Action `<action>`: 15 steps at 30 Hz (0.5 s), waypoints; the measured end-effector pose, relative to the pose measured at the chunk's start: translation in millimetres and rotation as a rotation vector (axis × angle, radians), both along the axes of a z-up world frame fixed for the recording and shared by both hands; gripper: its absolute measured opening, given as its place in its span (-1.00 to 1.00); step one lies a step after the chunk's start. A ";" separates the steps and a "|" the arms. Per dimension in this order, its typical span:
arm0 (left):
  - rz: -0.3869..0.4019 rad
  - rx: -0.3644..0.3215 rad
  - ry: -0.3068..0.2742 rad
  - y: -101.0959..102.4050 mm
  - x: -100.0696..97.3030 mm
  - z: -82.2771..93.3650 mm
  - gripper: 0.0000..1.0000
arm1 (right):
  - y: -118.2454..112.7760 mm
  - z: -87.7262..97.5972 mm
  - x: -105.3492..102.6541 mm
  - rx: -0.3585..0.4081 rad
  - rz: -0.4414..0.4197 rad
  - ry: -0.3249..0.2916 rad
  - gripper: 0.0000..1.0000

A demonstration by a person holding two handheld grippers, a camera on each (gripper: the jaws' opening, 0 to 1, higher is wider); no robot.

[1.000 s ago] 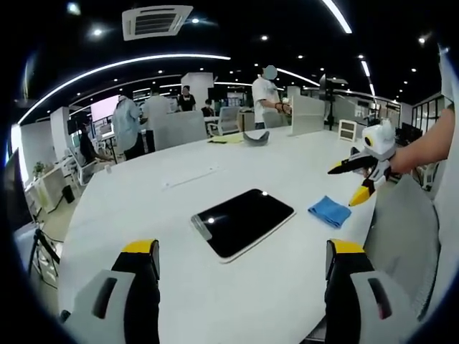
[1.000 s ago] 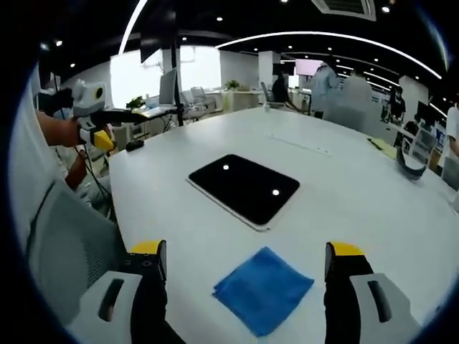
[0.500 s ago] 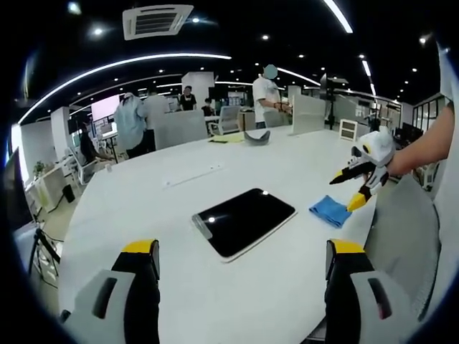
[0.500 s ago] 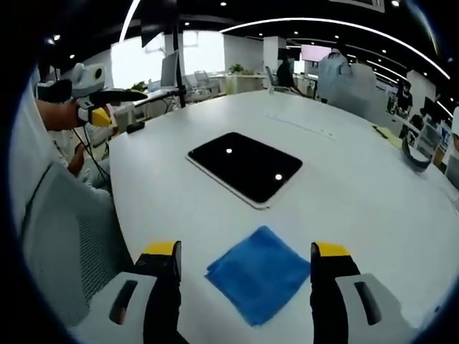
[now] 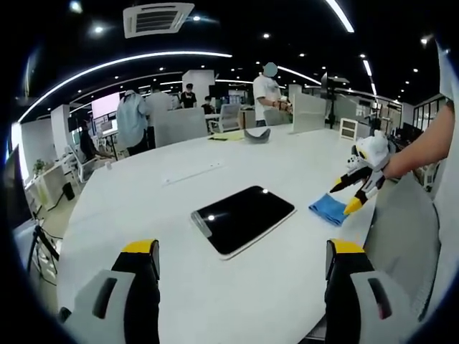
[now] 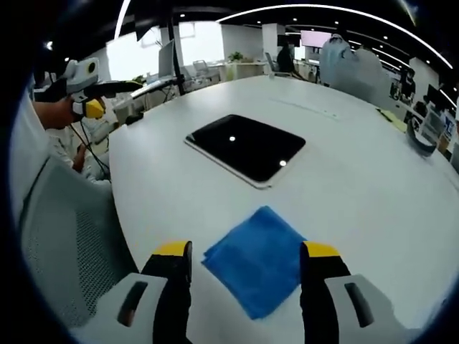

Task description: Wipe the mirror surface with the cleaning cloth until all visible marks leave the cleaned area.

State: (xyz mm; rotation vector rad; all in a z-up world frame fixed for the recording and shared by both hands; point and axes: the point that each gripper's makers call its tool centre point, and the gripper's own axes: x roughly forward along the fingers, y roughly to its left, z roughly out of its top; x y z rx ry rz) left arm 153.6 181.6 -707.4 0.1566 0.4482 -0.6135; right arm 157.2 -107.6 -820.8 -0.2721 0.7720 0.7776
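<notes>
The mirror (image 5: 244,218) is a dark rectangular slab lying flat on the white table (image 5: 179,279), reflecting ceiling lights; it also lies mid-table as the mirror (image 6: 247,147). A blue cleaning cloth (image 5: 328,209) lies folded near the table's edge, to the mirror's right. My right gripper (image 5: 344,199) hangs low over it, open, its yellow-tipped jaws either side of the cloth (image 6: 257,261). From its own camera, my right gripper (image 6: 246,251) straddles the cloth, and I cannot tell whether the jaws touch it. My left gripper (image 5: 242,247) is open and holds nothing, short of the mirror. It appears far left as the left gripper (image 6: 118,97).
A grey mesh chair (image 6: 64,244) stands at the table edge beside the cloth. A grey curved object (image 5: 256,136) and a yellow sheet (image 5: 226,138) lie at the far end. Several people (image 5: 269,97) stand beyond the table.
My right gripper has dropped closer to the blue cloth and its jaws have narrowed somewhat around it. The left gripper, mirror and cloth have stayed put.
</notes>
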 end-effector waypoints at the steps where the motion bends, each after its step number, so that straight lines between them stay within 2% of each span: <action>1: 0.000 0.000 0.000 -0.1 0.0 0.2 0.94 | -0.2 -1.1 -0.3 -0.003 0.001 0.003 0.12; 15: -0.005 0.001 0.009 -2.7 0.0 -2.1 0.93 | -6.8 -15.3 0.9 -0.024 -0.022 0.040 -0.11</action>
